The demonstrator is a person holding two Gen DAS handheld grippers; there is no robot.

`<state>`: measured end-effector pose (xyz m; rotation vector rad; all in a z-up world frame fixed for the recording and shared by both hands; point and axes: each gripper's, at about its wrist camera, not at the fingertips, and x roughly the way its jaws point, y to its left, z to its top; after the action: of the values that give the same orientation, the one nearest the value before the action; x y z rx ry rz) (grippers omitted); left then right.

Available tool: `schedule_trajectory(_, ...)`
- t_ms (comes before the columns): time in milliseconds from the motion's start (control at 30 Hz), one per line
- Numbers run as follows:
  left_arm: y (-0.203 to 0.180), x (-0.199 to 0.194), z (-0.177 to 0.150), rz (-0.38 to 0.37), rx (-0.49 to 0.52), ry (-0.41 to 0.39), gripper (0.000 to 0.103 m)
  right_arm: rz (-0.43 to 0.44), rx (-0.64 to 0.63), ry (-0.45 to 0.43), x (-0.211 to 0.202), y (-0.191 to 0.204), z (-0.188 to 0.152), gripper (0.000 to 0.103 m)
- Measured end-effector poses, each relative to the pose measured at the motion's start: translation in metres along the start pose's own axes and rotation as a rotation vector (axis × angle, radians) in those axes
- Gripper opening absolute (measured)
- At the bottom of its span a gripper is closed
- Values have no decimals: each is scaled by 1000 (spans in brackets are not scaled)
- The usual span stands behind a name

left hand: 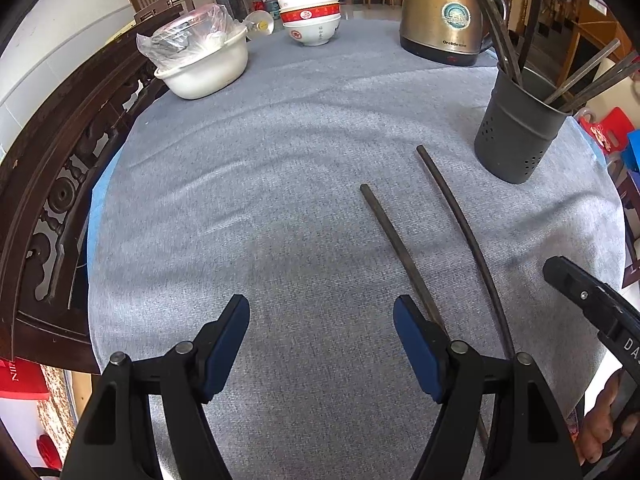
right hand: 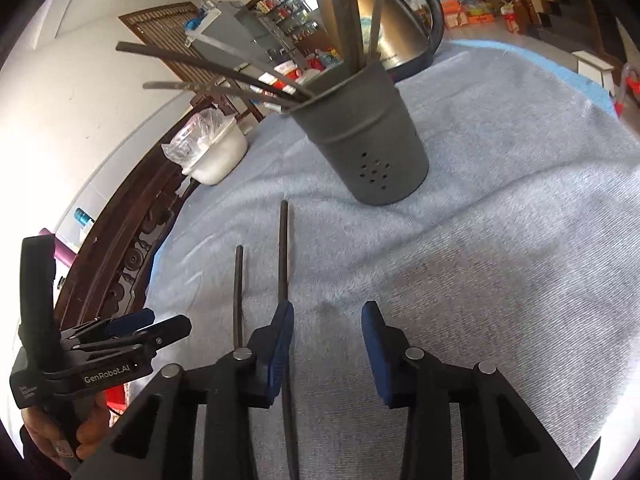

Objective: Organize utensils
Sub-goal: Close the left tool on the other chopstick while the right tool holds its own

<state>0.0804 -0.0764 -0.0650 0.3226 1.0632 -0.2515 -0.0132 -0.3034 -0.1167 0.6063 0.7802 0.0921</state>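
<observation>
- Two chopsticks are lying loose on the grey cloth [left hand: 280, 200]: a shorter-looking one [left hand: 394, 244] on the left and a longer one [left hand: 460, 232] just beside it on the right, side by side and not touching, their far tips pointing toward the holder [left hand: 516, 136].
- Several more chopsticks [right hand: 224, 68] are already standing in the holder [right hand: 368, 136], a dark perforated cup, leaning out over its rim at different angles.
- Left gripper [left hand: 322, 344] is hovering low over the cloth with its blue pads spread wide and nothing between them; its right pad [left hand: 416, 348] is sitting over the near end of the left chopstick, though contact cannot be judged.
- Right gripper [right hand: 327, 350] is likewise spread and gripping nothing, its left pad [right hand: 280, 344] lying over the near part of the longer chopstick [right hand: 285, 252], with the other chopstick [right hand: 239, 292] just to its left.
- Both grippers are sitting near each other; each one is showing at the edge of the other's view.
- Farther back, a kettle [left hand: 444, 12] is standing behind the holder, stacked bowls [left hand: 310, 20] are sitting near the far edge, and a white pot [left hand: 204, 60] wrapped in plastic is resting at the left.
</observation>
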Motion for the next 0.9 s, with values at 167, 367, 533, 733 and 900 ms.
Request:
schedule_trajectory(167,-2,2,2,-5,-1,-3,75,-23,-41,-20,-2,5,0,39)
schedule_trajectory(367,1,5,6,-15,-8,-7,75,-34,-53,-20,-1,7,0,38)
schedule_trajectory(533,9,11,13,-47,-34,-3,75,-47,-51,-12,1,8,0,38)
schedule_trajectory(733,22,28,25,-153,-118,52,75,-60,-51,-5,5,11,1,38)
schedule_trajectory(900,23,44,34,-246,-183,113,75,-57,-53,-4,6,14,1,38)
